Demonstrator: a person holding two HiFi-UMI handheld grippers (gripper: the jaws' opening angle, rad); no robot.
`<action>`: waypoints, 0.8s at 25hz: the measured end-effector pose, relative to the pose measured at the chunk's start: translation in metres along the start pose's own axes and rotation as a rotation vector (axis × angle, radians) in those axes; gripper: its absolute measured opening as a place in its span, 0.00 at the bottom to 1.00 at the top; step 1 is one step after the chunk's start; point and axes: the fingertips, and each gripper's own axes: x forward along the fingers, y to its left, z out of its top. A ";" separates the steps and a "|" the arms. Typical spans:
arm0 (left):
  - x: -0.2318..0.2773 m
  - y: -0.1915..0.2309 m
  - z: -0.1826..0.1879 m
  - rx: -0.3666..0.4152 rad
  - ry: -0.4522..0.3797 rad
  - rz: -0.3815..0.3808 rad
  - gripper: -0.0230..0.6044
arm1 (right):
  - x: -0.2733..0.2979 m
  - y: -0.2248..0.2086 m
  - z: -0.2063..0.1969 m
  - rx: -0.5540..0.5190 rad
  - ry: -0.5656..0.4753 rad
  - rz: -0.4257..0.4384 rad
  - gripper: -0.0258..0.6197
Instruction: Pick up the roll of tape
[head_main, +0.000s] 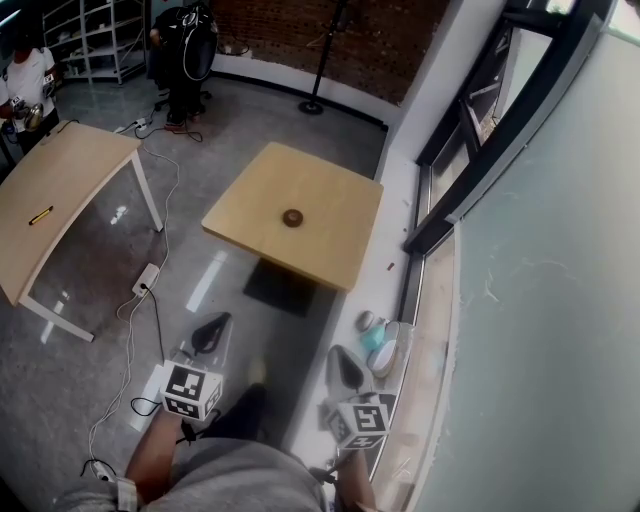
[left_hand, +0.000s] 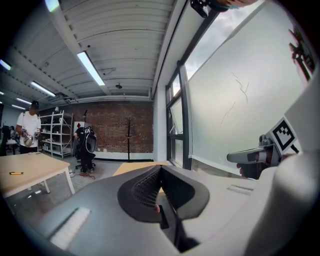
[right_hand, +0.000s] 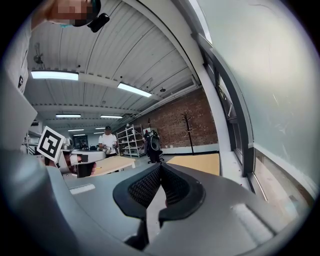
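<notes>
The roll of tape (head_main: 292, 217) is a small dark brown ring lying flat near the middle of a square wooden table (head_main: 335, 250), far ahead of both grippers. In the head view my left gripper (head_main: 211, 328) and right gripper (head_main: 346, 364) are held side by side over the floor, well short of the table and pointing toward it. Both are shut with nothing between the jaws. In the left gripper view the closed jaws (left_hand: 160, 172) hide most of the table top (left_hand: 131, 168). In the right gripper view the closed jaws (right_hand: 160, 169) sit left of the table (right_hand: 202, 162). The tape shows in neither gripper view.
A second, longer wooden table (head_main: 60, 180) stands at the left with a yellow tool (head_main: 41, 215) on it. Cables and a power strip (head_main: 146, 279) lie on the floor. A window sill (head_main: 395, 300) with small items runs along the right. People stand at the far left and back.
</notes>
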 end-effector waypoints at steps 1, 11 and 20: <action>0.009 0.002 0.000 -0.004 0.002 -0.003 0.04 | 0.008 -0.004 0.002 -0.002 0.003 0.000 0.06; 0.114 0.042 0.008 -0.025 0.034 -0.007 0.04 | 0.107 -0.048 0.022 -0.002 0.049 -0.002 0.06; 0.190 0.080 0.019 -0.045 0.035 0.020 0.04 | 0.191 -0.076 0.039 -0.019 0.089 0.029 0.06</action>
